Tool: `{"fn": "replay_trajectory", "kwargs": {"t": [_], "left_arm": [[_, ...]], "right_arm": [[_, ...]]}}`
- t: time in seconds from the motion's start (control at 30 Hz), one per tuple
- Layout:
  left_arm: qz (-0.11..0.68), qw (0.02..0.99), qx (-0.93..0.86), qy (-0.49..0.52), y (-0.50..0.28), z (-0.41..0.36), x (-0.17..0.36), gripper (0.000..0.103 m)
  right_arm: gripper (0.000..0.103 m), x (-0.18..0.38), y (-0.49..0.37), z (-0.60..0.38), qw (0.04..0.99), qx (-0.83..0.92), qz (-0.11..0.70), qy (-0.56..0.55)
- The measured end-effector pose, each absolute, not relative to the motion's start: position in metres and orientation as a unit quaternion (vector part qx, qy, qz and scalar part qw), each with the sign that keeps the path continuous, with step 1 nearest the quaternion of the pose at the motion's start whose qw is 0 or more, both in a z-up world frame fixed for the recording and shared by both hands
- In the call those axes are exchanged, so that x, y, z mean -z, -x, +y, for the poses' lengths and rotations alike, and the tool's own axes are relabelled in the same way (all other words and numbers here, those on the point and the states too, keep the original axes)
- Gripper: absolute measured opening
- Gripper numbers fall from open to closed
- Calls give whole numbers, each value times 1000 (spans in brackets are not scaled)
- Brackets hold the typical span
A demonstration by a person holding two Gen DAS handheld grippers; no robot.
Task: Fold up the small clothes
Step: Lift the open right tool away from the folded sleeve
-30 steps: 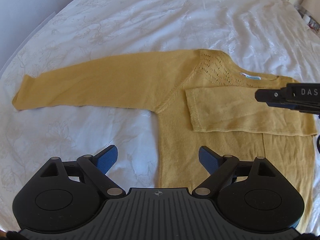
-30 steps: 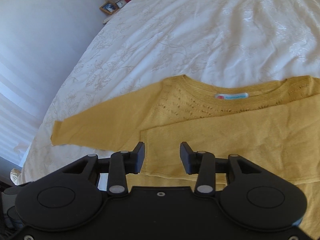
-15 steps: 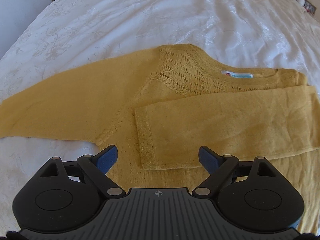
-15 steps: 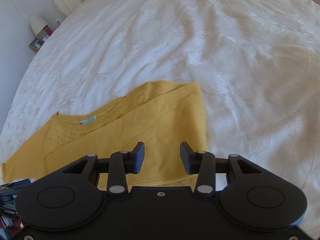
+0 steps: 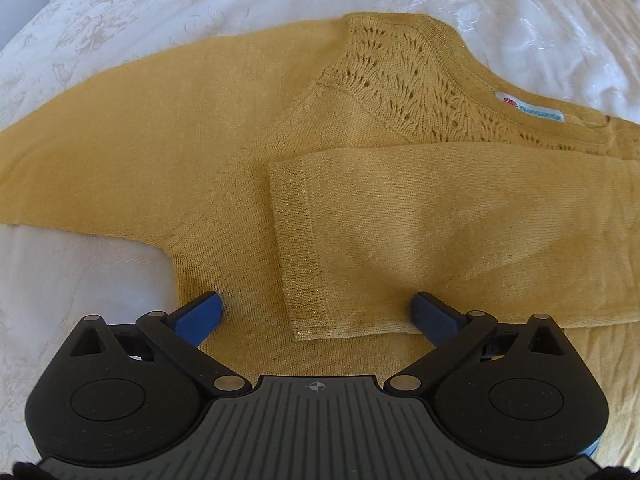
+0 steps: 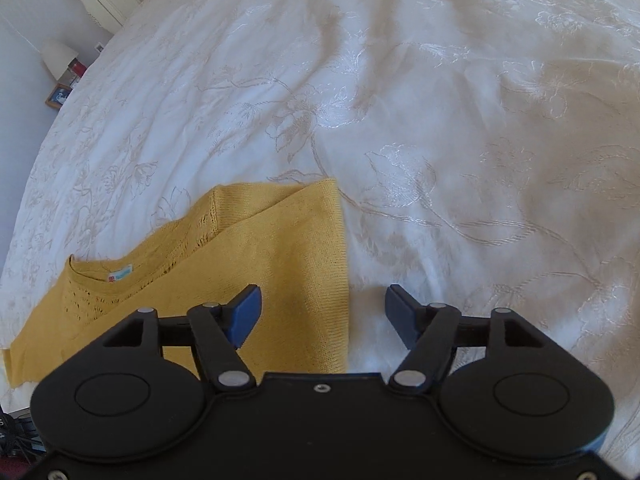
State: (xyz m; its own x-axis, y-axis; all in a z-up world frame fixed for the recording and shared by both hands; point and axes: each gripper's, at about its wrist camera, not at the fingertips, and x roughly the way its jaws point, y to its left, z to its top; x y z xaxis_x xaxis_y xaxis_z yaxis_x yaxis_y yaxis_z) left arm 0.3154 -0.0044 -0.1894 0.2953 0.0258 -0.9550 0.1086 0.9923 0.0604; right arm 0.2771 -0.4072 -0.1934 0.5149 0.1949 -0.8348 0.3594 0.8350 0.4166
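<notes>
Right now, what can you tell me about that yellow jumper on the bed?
The jumper is mustard yellow, a fine knit with a lacy openwork yoke and a small white and blue label inside the neckline. It lies flat on the white embroidered bedspread. One sleeve is folded across the chest, its ribbed cuff on top of the body; the other stretches straight out sideways. Nothing grips it.

Sweater [image 5: 200, 128] matt knit; bedspread [image 6: 440, 140] glossy embroidered cloth.
</notes>
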Motion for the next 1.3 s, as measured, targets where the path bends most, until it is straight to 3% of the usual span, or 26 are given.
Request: {"fn": "replay_trajectory", "kwargs": {"t": [0.1, 0.17, 0.8, 0.83, 0.9, 0.93, 0.97, 1.2, 1.3], "left_arm": [[598, 799, 22, -58, -317, -4, 190, 103], [599, 799, 21, -58, -317, -3, 190, 103], [599, 798, 31, -55, -332, -5, 196, 103], [599, 798, 31, -55, -333, -5, 196, 103], [599, 798, 31, -54, -333, -5, 196, 103], [599, 798, 31, -55, -333, -5, 196, 103], [599, 798, 31, -55, -333, -5, 196, 103], [596, 801, 30, -53, -332, -7, 198, 103], [593, 803, 31, -53, -330, -6, 199, 103]], "right_arm": [[86, 201, -283, -410, 822, 32, 488, -294], [103, 205, -286, -411, 821, 18, 482, -306], [99, 219, -283, -434, 786, -12, 468, -405], [93, 219, -281, -435, 786, -14, 467, -406], [61, 221, -279, -436, 783, -19, 465, -413], [32, 221, -278, -436, 781, -21, 466, -416], [15, 221, -278, -435, 780, -21, 470, -413], [13, 180, -271, -416, 823, 40, 479, -303], [20, 195, -277, -415, 815, 76, 516, -252]]}}
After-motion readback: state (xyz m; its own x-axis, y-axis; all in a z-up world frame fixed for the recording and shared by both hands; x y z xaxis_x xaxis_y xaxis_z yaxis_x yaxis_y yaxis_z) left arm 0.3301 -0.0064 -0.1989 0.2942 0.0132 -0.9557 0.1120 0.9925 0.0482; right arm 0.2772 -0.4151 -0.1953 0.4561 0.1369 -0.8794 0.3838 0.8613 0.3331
